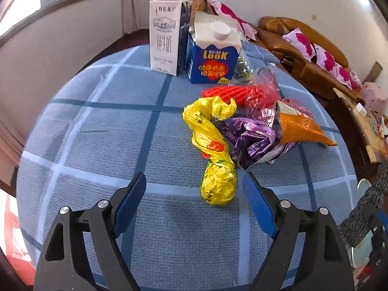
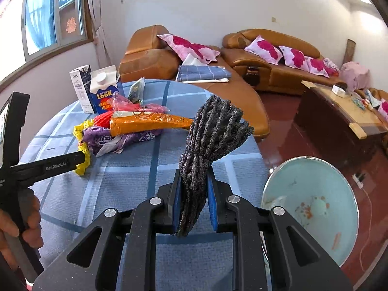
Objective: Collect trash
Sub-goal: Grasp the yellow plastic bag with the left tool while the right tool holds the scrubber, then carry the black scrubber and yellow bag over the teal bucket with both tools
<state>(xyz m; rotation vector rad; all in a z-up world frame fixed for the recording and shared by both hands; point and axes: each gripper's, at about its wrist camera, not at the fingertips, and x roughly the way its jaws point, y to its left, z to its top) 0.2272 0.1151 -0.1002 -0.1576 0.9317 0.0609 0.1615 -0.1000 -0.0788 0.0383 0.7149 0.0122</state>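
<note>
My left gripper (image 1: 194,189) hangs over the near part of the round table with the blue plaid cloth (image 1: 97,145), fingers (image 1: 131,201) spread wide, nothing between them. Right gripper (image 2: 193,189) is pinched tight on a dark grey knitted cord bundle (image 2: 213,131), which sticks up and fans out above the pads. It hovers at the table's right edge, w/ a pale blue-green basin w/ a painted inside (image 2: 312,208) just off that edge, lower down — prob. where the trash goes.

Rest of the trash sits in one heap toward the far-right part of the table: crumpled yellow plastic bag (image 1: 213,150), crinkled purple foil wrapper (image 1: 249,138), orange cone-shaped snack packet (image 1: 300,127), red mesh sleeve (image 1: 232,92) & clear-pink film (image 1: 264,89) behind. At the far edge stand a white milk carton (image 1: 167,36) & a blue-white "LOOK" carton w/ a screw cap (image 1: 213,55).

Key relation: the yellow bag's long axis runs roughly near-to-far, its knotted near end pointing at me, sitting just ahead of my left fingers and off toward the right-hand one, close to its tip. So left is the nearer hand for it; right is busy anyway. I'd judge: shift a bit right, go fwd, close across the bag's narrow width. Thin plastic will likely squash & slip, so bite on the bunched lump, not the loose tail.
</note>
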